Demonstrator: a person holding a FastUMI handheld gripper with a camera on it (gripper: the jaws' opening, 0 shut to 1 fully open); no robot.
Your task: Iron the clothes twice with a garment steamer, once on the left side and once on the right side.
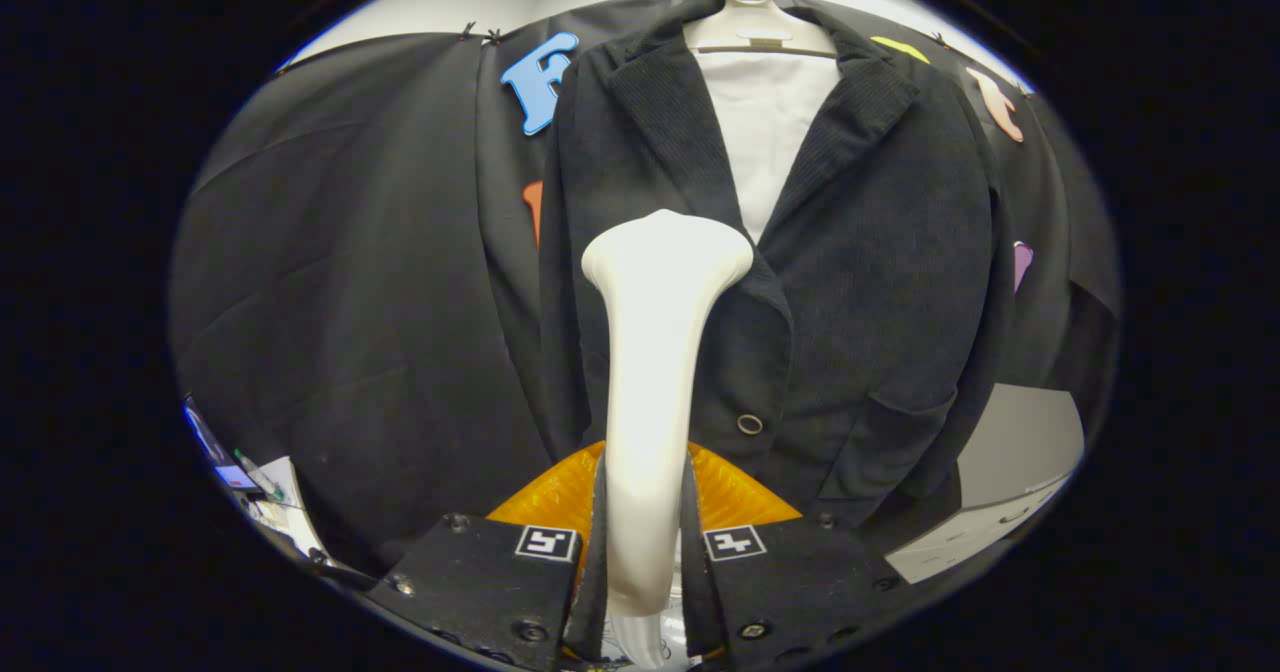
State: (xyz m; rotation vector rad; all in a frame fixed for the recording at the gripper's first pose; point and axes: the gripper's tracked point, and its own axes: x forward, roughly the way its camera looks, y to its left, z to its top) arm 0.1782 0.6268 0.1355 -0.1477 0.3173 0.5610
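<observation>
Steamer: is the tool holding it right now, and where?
Yes. The tool is shut on the steamer, gripping its handle near the lower end.

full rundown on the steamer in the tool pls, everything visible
The garment steamer is a smooth, glossy white plastic wand: a slim handle that widens into a flat, flared head at the top. It stands upright, clamped between the fingers of the tool, both pressing its lower handle. The head sits in front of the dark jacket, near the lapel; whether it touches the cloth cannot be told.
</observation>
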